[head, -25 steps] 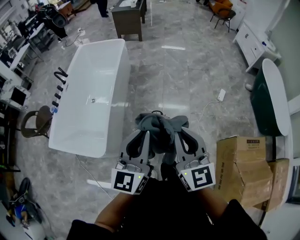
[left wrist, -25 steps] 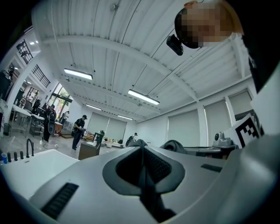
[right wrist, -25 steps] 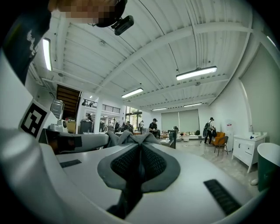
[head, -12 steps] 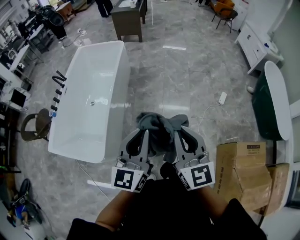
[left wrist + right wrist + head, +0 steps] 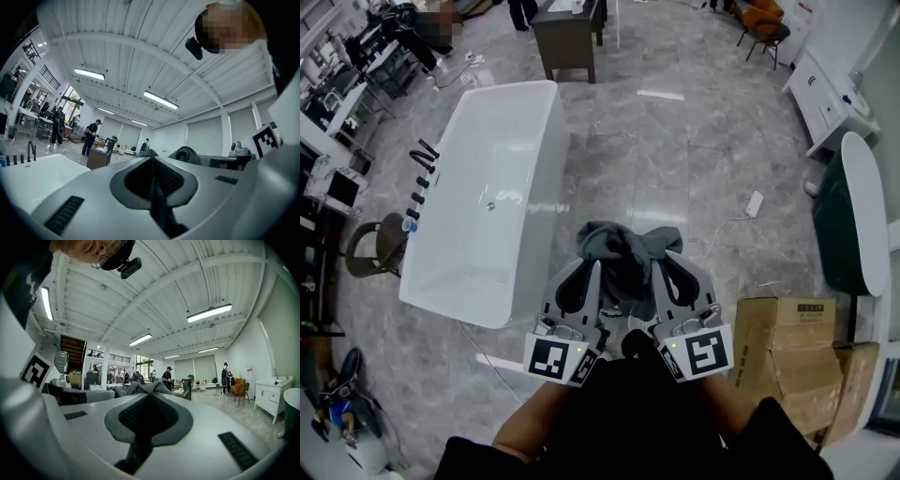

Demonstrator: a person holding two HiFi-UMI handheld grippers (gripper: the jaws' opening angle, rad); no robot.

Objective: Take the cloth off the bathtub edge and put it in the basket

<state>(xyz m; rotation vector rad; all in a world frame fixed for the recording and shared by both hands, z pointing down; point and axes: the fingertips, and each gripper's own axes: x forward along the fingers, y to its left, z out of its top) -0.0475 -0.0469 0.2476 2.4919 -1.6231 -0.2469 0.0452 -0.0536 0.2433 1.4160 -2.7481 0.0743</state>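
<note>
**Item 1, claws.** The left gripper point(image 5: 596, 262) and right gripper point(image 5: 660, 261) are held side by side, close in front of the person's body, w/ marker cubes twd the head camera. In the left gripper view the jaws are seen pressed together, w/ a fold of the cloth point(image 5: 619, 246) pinched at the tips. The same is recorded in the right gripper view: jaws closed, grey fabric nipped at the tips.

**Item 2, cloth.** It is grey and bunched in a heap across both sets of tips. It is carried off the floor point(image 5: 675, 159) and is not in contact w/ the bathtub point(image 5: 551, 169).

**Item 3, surroundings.** The white bathtub is located to the left of the grippers, well apart from the cloth. Black taps point(image 5: 418, 178) are noted along its far long side. Cardboard boxes point(image 5: 783, 342) are found lower right, near the right gripper. A dark cabinet point(image 5: 570, 37) is seen beyond the tub's far end.
</note>
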